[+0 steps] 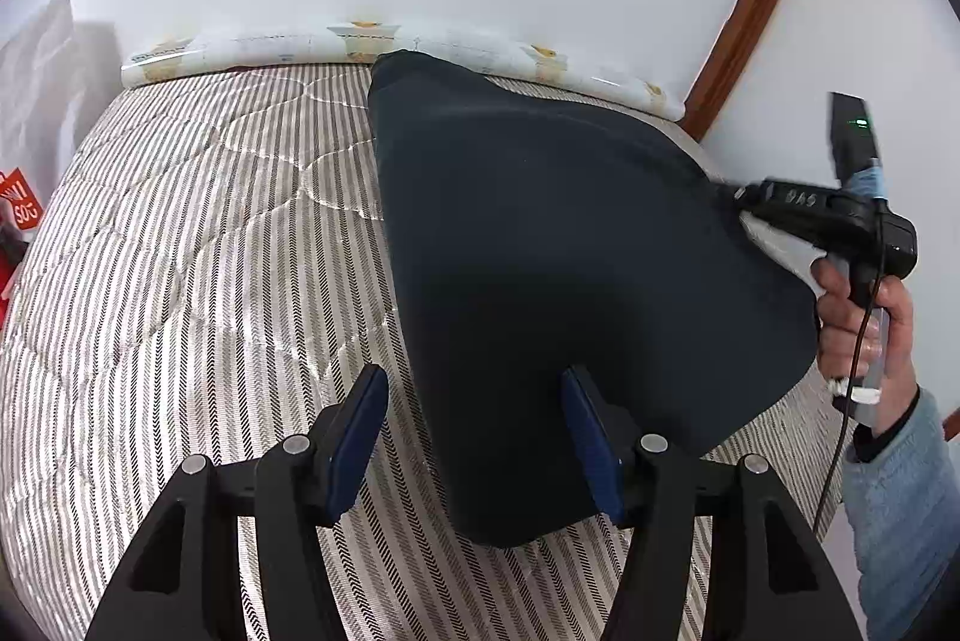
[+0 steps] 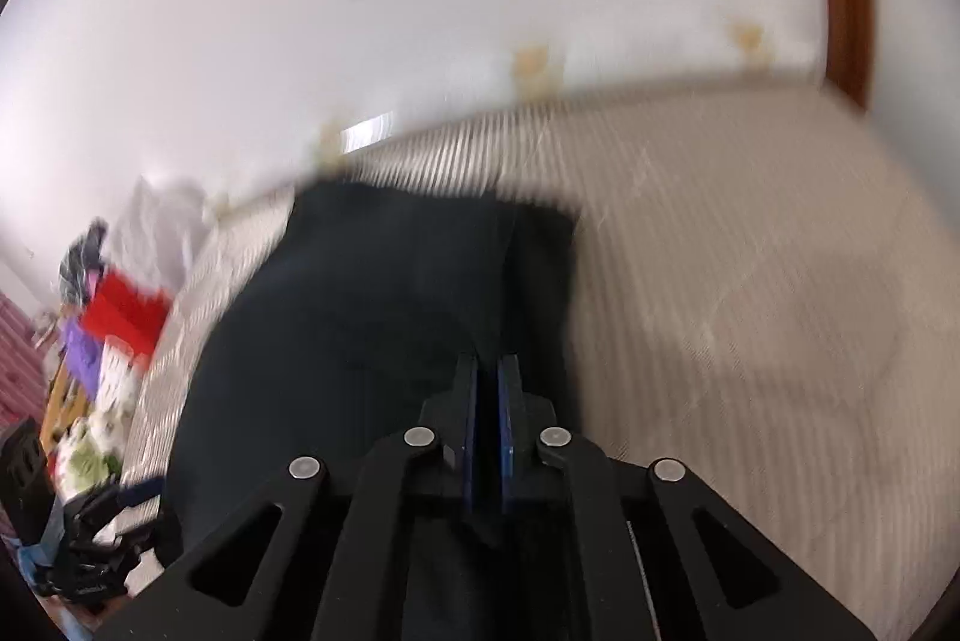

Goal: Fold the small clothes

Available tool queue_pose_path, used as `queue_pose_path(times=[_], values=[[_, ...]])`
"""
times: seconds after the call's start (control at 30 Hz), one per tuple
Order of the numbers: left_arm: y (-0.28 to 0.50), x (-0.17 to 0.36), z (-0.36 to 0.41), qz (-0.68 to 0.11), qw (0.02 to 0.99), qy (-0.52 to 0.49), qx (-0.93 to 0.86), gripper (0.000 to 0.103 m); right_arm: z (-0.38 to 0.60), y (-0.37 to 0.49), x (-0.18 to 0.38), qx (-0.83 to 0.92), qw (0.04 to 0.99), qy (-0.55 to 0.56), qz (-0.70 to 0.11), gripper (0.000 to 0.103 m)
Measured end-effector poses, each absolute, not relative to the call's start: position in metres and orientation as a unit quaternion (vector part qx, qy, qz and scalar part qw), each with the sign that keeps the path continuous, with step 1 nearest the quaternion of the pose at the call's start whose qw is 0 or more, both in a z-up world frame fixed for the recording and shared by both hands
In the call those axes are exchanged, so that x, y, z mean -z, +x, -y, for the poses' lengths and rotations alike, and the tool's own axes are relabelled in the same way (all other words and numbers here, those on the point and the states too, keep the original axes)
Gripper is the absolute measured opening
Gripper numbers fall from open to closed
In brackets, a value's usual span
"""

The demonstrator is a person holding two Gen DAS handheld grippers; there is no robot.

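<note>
Left wrist view showed the dark garment (image 1: 570,281) limp and light on the striped bed (image 1: 210,251), the right gripper (image 1: 744,197) pinching its side edge, the left gripper (image 1: 474,437) spread astride its near corner, likely the best hold.

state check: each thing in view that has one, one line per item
dark garment: on the striped mattress, right edge lifted, not yet folded flat
left gripper: open, astride the garment's near edge, pads not pressing
right gripper: shut, pinching the garment's right edge
right hand: gripping the handle
</note>
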State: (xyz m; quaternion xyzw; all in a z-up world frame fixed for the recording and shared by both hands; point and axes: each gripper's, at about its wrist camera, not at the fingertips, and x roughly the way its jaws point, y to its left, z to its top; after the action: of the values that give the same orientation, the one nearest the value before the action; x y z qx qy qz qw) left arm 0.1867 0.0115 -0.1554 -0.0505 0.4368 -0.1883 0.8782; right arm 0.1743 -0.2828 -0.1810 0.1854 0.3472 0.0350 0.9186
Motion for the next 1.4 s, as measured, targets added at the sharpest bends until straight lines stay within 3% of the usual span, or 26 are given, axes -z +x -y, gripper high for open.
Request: queue_pose_path(times=[0.03, 0.23, 0.4, 0.47, 0.53, 0.57, 0.7, 0.77, 0.8, 0.87, 0.93, 1.07, 1.2, 1.4], values=[[0.187, 0.155, -0.012, -0.436, 0.878, -0.052, 0.19, 0.058, 0.288, 0.172, 0.18, -0.012, 0.921, 0.192, -0.338, 0.0], [0.189, 0.151, -0.012, -0.428, 0.883, -0.042, 0.188, 0.058, 0.298, 0.174, 0.173, 0.024, 0.92, 0.159, -0.358, 0.0], [0.196, 0.144, -0.02, -0.421, 0.889, -0.045, 0.177, 0.058, 0.275, 0.192, 0.16, 0.004, 0.921, 0.118, -0.371, 0.005], [0.202, 0.142, -0.025, -0.423, 0.888, -0.053, 0.172, 0.058, 0.267, 0.209, 0.159, -0.009, 0.917, 0.108, -0.384, 0.016], [0.208, 0.14, -0.029, -0.429, 0.885, -0.057, 0.17, 0.059, 0.264, 0.226, 0.162, -0.019, 0.912, 0.109, -0.395, 0.038], [0.211, 0.14, -0.031, -0.432, 0.884, -0.059, 0.168, 0.06, 0.264, 0.237, 0.165, -0.018, 0.91, 0.112, -0.399, 0.04], [0.221, 0.147, -0.028, -0.448, 0.874, -0.06, 0.179, 0.06, 0.261, 0.27, 0.177, -0.029, 0.894, 0.14, -0.425, 0.039], [0.224, 0.152, -0.024, -0.451, 0.871, -0.059, 0.187, 0.06, 0.262, 0.285, 0.185, -0.037, 0.883, 0.169, -0.435, 0.014], [0.224, 0.153, -0.024, -0.451, 0.871, -0.057, 0.188, 0.06, 0.262, 0.288, 0.184, -0.044, 0.886, 0.171, -0.429, 0.008], [0.224, 0.152, -0.024, -0.449, 0.871, -0.058, 0.192, 0.06, 0.266, 0.28, 0.168, -0.05, 0.909, 0.156, -0.384, 0.007], [0.223, 0.149, -0.026, -0.447, 0.871, -0.063, 0.195, 0.06, 0.272, 0.28, 0.163, -0.042, 0.915, 0.155, -0.369, 0.007], [0.225, 0.141, -0.024, -0.441, 0.873, -0.059, 0.2, 0.06, 0.267, 0.304, 0.186, -0.025, 0.895, 0.139, -0.423, 0.008], [0.223, 0.145, -0.021, -0.451, 0.87, -0.043, 0.195, 0.06, 0.274, 0.285, 0.178, -0.011, 0.897, 0.137, -0.42, 0.026], [0.212, 0.151, -0.022, -0.453, 0.867, -0.047, 0.204, 0.061, 0.28, 0.208, 0.169, -0.028, 0.901, 0.129, -0.414, 0.035]])
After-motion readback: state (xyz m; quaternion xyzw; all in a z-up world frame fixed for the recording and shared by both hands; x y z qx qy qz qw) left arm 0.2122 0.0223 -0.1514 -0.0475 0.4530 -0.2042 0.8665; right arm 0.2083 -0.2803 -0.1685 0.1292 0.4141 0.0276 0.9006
